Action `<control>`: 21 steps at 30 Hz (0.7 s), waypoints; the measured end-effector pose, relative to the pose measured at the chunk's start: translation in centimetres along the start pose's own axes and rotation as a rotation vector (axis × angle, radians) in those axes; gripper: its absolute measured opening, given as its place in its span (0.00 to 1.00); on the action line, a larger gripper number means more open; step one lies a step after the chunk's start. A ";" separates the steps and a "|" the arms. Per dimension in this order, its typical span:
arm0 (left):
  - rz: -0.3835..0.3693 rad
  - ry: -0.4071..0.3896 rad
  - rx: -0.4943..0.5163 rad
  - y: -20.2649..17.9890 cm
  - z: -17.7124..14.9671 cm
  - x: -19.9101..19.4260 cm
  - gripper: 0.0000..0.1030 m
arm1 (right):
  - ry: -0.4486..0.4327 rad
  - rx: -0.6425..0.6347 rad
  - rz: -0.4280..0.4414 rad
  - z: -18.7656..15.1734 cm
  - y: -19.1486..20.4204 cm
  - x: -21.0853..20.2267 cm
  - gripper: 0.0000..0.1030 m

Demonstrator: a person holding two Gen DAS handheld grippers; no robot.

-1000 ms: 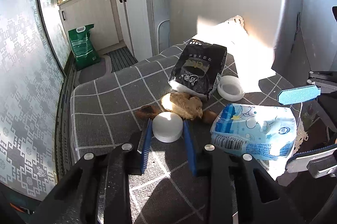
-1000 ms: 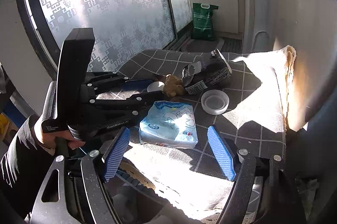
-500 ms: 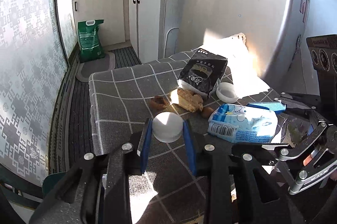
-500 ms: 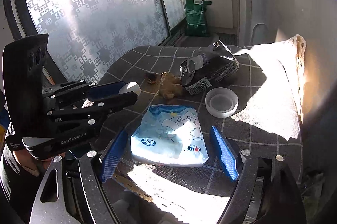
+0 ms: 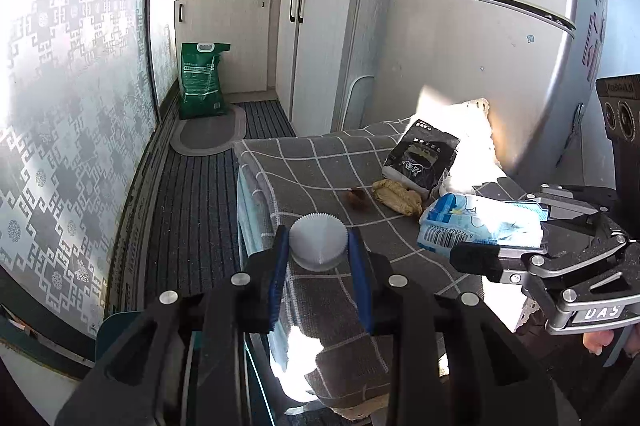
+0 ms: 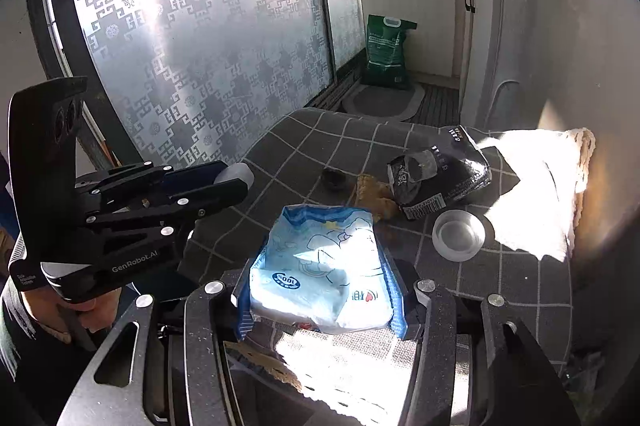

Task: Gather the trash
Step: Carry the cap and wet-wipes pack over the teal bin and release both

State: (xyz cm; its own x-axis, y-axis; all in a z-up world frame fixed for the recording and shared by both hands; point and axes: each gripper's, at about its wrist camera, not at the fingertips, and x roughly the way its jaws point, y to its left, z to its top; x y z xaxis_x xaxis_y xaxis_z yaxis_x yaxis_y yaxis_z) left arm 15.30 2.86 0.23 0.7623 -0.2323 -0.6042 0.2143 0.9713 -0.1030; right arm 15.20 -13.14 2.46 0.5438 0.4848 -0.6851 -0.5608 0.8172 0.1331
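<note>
checked tablecloth (image 6: 328, 142), black bag (image 6: 448, 174), clear dish (image 6: 458, 235), brown scraps (image 6: 374, 194)

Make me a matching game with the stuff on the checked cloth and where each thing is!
Things:
1. white ridged cap
2. blue and white packet
3. black bag
4. clear round lid

Places:
A. lying on the cloth beside the black bag
B. gripped in the right tool
C. gripped in the left tool
D. lying on the cloth near the sunlit white cloth

Pairs: 1-C, 2-B, 3-D, 4-A
</note>
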 end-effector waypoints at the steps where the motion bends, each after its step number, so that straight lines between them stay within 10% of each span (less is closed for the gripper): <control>1: 0.003 -0.001 -0.008 0.3 -0.1 -0.2 0.31 | 0.000 -0.006 0.005 0.1 0.4 0.1 0.49; 21: 0.125 0.045 -0.154 10.1 -5.1 -4.2 0.31 | 0.031 -0.164 0.105 3.3 10.5 3.9 0.50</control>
State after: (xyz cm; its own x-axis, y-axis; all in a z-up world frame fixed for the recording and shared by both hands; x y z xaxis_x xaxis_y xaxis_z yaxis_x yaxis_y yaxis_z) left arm 11.10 13.90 -2.29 0.7483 -0.1100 -0.6542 0.0208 0.9896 -0.1426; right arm 13.48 -1.70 3.57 0.4589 0.5529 -0.6955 -0.7092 0.6995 0.0882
